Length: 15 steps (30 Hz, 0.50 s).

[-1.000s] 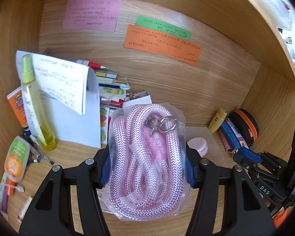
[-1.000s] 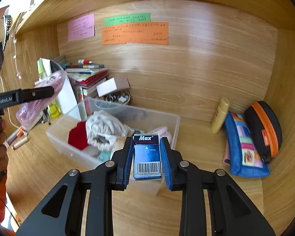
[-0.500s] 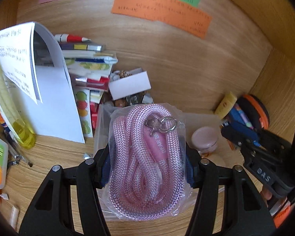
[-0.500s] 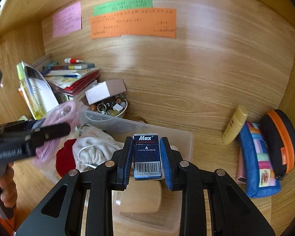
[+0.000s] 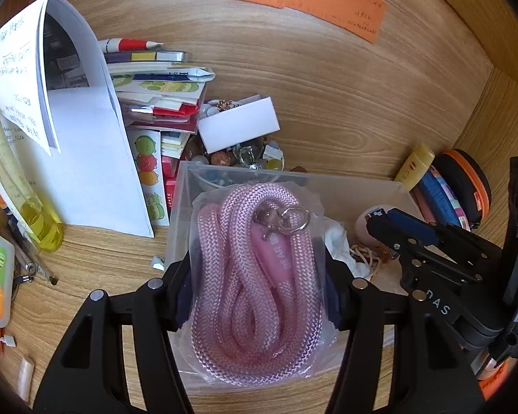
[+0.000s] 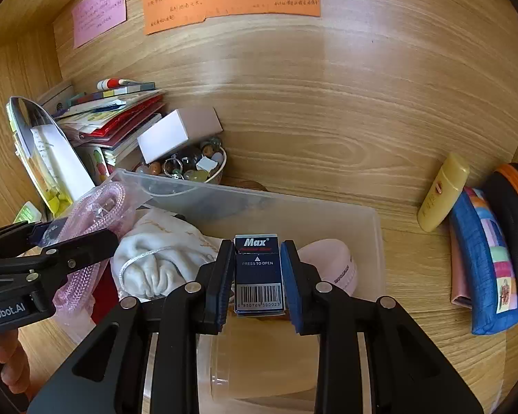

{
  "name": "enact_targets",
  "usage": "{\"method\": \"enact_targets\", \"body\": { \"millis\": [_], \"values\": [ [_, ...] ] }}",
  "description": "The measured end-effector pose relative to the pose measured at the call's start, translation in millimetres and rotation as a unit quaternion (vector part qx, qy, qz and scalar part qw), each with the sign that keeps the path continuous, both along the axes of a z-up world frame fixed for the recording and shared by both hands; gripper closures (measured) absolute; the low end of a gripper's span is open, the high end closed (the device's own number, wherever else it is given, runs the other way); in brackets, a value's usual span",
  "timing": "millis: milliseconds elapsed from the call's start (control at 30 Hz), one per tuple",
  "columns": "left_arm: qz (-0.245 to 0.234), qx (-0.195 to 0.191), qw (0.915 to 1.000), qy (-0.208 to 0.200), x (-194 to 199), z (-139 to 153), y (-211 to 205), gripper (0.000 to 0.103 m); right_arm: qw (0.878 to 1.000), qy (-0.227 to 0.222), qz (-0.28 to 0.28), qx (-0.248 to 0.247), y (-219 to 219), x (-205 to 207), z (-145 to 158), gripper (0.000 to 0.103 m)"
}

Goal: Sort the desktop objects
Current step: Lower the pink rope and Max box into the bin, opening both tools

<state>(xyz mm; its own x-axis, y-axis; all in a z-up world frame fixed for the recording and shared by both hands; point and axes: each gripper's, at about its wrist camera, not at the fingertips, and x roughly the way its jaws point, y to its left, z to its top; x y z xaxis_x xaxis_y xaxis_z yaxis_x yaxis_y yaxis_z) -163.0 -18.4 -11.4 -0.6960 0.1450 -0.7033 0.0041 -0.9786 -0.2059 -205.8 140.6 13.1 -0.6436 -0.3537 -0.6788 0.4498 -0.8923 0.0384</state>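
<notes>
Right now the bagged pink rope (image 5: 255,286) is clamped between the fingers of the left gripper (image 5: 259,293), which stand about half open around its bulk, and it hangs over the near left end of the clear plastic bin (image 6: 376,241) on the desk (image 6: 414,352). Beside it, the right gripper (image 6: 257,276) has its fingers nearly closed on a small blue Max staple box (image 6: 258,272), held over the middle of the same bin. Inside lie a white drawstring pouch (image 6: 162,262), something red, and a pale pink round jar (image 6: 335,265). Behind the bin sits a bowl of beads (image 6: 190,165) with a white box (image 6: 179,131) on top, next to a stack of books (image 6: 117,117) and a standing leaflet (image 5: 86,158). Judging from this, the two grippers are close together and could knock each other on release. The slick bag may slip or drape over the bin's rim and slide out. The staple box could land on the jar and bounce.
</notes>
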Motion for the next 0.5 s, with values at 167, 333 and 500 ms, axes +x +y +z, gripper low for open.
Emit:
{"method": "enact_targets", "body": {
  "millis": [167, 333, 500],
  "values": [
    [0.003, -0.005, 1.0, 0.005, 2, 3, 1, 0.038, 1.0, -0.014, -0.003, 0.0, 1, -6, -9, 0.078],
    [0.008, -0.004, 0.9997, 0.022, 8, 11, -2, 0.03, 1.0, -0.021, -0.002, -0.008, 1, -7, -12, 0.078],
    [0.007, -0.013, 0.9994, 0.031, 12, 15, 0, 0.028, 1.0, -0.024, -0.004, 0.0, -3, -7, -15, 0.077]
  ]
}}
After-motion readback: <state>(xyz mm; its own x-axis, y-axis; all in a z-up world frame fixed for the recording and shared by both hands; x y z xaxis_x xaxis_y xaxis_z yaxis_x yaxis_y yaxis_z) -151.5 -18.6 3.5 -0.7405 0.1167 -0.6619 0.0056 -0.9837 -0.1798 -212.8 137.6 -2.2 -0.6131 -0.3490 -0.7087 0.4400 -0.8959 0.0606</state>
